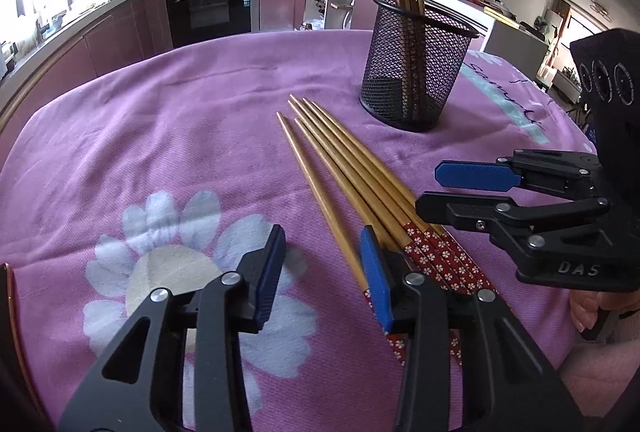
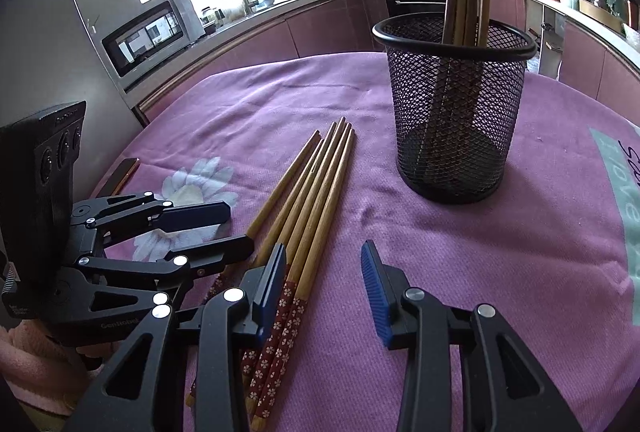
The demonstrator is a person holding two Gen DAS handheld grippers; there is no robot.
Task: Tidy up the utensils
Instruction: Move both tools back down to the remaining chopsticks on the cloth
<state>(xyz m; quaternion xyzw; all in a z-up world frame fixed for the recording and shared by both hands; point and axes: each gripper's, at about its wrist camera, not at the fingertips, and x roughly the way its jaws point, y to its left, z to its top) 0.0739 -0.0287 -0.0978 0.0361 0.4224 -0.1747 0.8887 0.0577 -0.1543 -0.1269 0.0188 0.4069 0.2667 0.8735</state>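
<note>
Several wooden chopsticks [image 1: 340, 168] with red flowered ends lie side by side on the purple cloth, also in the right wrist view [image 2: 308, 200]. A black mesh cup [image 1: 416, 64] stands behind them and holds several more chopsticks upright; it also shows in the right wrist view [image 2: 456, 104]. My left gripper [image 1: 324, 268] is open and empty, low over the cloth at the chopsticks' left side, its right finger over their decorated ends. My right gripper [image 2: 324, 284] is open and empty, its left finger over the decorated ends. Each gripper shows in the other's view, right gripper [image 1: 456, 188] and left gripper [image 2: 236, 228].
The purple cloth [image 1: 160, 120] with a white flower print covers the table. A dark flat object with a copper edge [image 2: 124, 172] lies at the table's left edge. Kitchen counters, an oven and a microwave stand behind the table.
</note>
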